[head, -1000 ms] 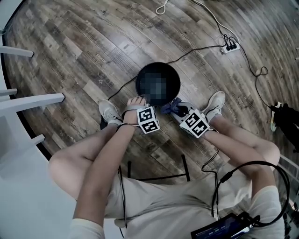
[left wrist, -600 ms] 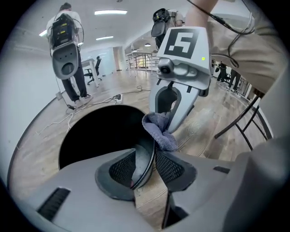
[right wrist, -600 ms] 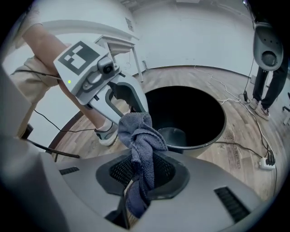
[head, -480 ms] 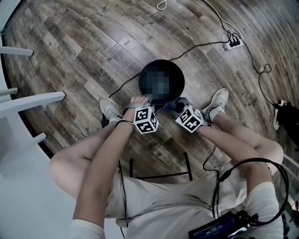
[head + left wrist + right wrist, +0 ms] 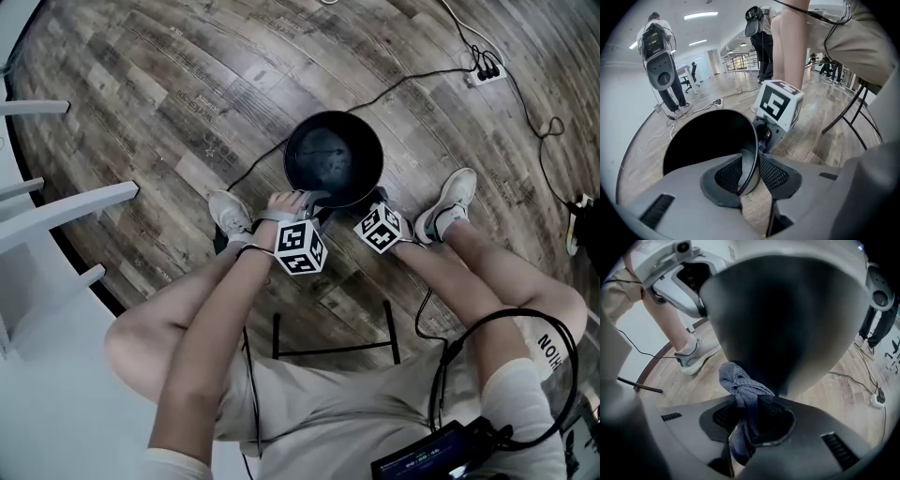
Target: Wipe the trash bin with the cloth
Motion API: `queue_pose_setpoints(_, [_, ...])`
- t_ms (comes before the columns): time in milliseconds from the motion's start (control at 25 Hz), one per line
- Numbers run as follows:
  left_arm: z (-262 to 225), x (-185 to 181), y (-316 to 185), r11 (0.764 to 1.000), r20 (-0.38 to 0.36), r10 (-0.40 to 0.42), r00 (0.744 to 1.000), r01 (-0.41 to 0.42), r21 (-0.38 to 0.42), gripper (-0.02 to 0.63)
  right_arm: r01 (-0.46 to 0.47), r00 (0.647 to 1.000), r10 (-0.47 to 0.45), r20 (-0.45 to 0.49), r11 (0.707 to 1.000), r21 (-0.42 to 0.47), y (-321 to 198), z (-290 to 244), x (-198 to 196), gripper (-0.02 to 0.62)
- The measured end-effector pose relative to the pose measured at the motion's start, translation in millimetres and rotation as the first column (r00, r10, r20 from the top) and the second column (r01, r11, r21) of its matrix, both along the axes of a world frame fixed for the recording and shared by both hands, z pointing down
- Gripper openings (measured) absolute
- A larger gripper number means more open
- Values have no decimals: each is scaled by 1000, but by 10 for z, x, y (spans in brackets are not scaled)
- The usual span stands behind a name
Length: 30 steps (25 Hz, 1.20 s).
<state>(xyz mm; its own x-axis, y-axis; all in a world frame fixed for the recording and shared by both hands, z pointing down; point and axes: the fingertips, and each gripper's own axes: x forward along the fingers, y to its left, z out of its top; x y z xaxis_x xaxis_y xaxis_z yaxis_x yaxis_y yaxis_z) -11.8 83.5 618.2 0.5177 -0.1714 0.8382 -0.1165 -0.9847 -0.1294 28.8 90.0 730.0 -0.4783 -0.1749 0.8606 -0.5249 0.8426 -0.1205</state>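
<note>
In the head view the cloth (image 5: pixel 740 383) is hidden below the right claw (image 5: pixel 747 404) and its marker cube (image 5: pixel 380 228). The trash bin (image 5: pixel 323 155) is round, black and open-topped, and stands on the wood floor (image 5: pixel 187 112) between the person's shoes (image 5: pixel 228 214). The left claw (image 5: pixel 751 164), its jaws just now closing, pinches the bin's near rim. The right claw is clamped on the grey-blue knit cloth, which is bunched against the bin's outer wall.

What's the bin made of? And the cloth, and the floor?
The trash bin looks like smooth dark plastic or painted metal, I can't tell which: thin rim, soft sheen. The cloth is grey knitted or woven fabric; its ribbed texture shows. The floor looks like matte wood-grain planks, maybe laminate.
</note>
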Motion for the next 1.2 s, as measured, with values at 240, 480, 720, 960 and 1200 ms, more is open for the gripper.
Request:
queue_pose_setpoints(240, [-1,10,-9,1000,1,-8,1000,8,3,120,-54,997,52,-57,998,-30,2,549,-5,78])
queue_pose_setpoints(480, [10,21,-21,1000,0,-18,1000,18,12,122,-69,992,60,-109,995,-74,12,904,-4,78])
queue_pose_setpoints(720, [35,15,-27,999,17,-42,999,42,25,135,-114,989,101,-104,985,-127,79,841,28,78])
queue_pose_setpoints(960, [42,55,-65,996,13,-81,997,81,23,135,-118,993,116,-20,983,-142,362,308,132,78])
queue_pose_setpoints(1200, [63,178,-127,969,33,-247,968,248,-16,135,-47,998,48,30,997,-57,362,-296,262,78])
